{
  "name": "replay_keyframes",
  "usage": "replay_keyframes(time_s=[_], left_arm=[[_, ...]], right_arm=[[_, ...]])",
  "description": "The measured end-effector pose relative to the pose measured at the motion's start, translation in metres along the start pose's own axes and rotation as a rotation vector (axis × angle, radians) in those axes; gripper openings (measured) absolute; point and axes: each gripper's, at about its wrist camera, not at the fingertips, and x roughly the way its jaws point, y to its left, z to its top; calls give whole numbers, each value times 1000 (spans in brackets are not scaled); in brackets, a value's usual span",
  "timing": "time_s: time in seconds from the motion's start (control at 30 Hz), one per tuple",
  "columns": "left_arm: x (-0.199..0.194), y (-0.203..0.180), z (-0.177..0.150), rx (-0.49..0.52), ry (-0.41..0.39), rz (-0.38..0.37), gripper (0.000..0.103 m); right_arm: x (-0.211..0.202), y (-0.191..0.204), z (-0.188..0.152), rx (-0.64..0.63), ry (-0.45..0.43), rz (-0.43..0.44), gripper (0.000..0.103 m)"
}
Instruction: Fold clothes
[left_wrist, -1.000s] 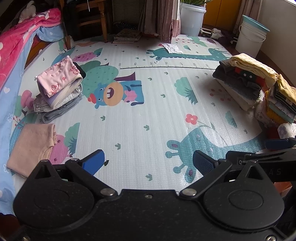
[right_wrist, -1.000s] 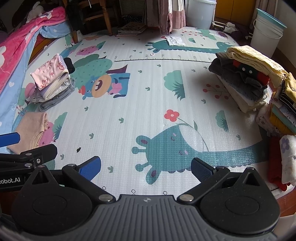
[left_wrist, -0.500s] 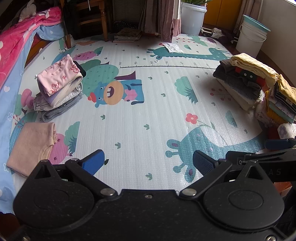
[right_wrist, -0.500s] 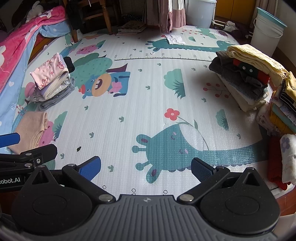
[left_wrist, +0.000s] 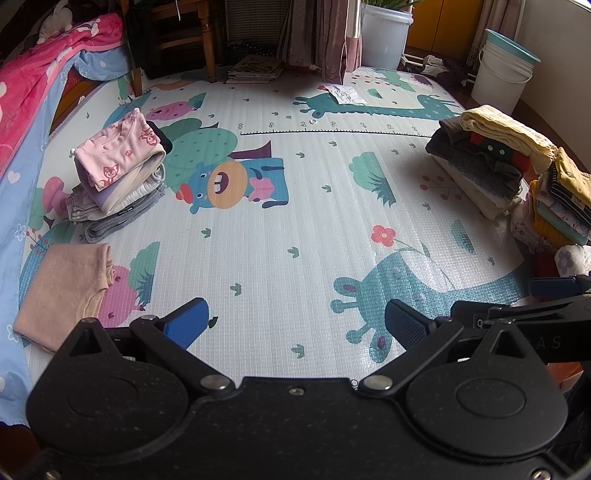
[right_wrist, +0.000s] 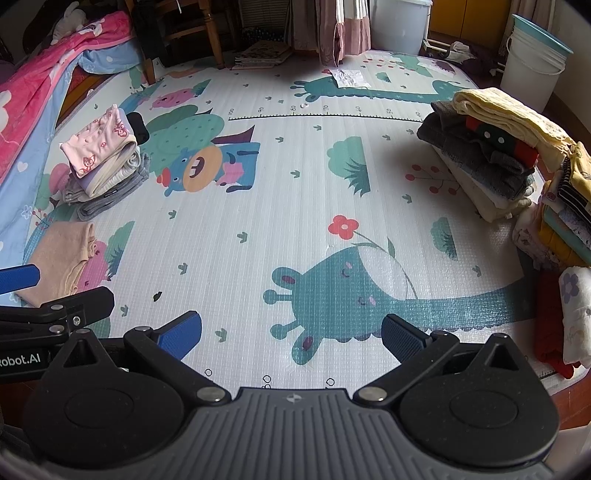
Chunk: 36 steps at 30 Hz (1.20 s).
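A stack of folded clothes with a pink top (left_wrist: 118, 166) (right_wrist: 103, 162) sits at the left of the cartoon play mat (left_wrist: 295, 221) (right_wrist: 295, 206). A folded beige garment (left_wrist: 62, 291) (right_wrist: 61, 262) lies in front of it. A pile with a yellow cloth on top (left_wrist: 487, 158) (right_wrist: 491, 155) and a second, mixed pile (left_wrist: 557, 206) (right_wrist: 565, 218) stand at the right. My left gripper (left_wrist: 295, 325) and right gripper (right_wrist: 291, 336) are both open and empty, low over the mat's near edge, side by side.
A bed with a pink and blue cover (left_wrist: 26, 122) runs along the left. A wooden chair (left_wrist: 184, 37), books (left_wrist: 255, 68), a white tub (left_wrist: 384, 33) and a white bucket (left_wrist: 502, 70) stand at the back. A paper (left_wrist: 343, 94) lies on the mat.
Both grippers stay open and nearly still. The left wrist view has shifted only slightly.
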Motion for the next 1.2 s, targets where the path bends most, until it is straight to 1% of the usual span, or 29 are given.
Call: replay_keyframes(time_s=[0.47, 0.63, 0.8, 0.97, 1.07, 1.13, 1.2], left_arm=[[0, 0, -1, -1, 2, 1, 103], [4, 1, -4, 6, 5, 24, 103], [16, 16, -7, -49, 37, 31, 103], [30, 41, -13, -147, 72, 77, 103], [40, 60, -13, -184, 78, 134, 103], [46, 74, -15, -197, 77, 172, 103], [52, 88, -18, -205, 82, 214, 103]], right_arm=[[2, 2, -2, -3, 2, 1, 103], [8, 7, -3, -33, -4, -6, 103], [21, 16, 1, -62, 23, 8, 103], [35, 37, 9, -132, 19, 19, 103], [44, 50, 14, -161, 5, 83, 103], [50, 65, 16, -187, -25, 105, 103], [57, 84, 17, -259, -82, 121, 103]])
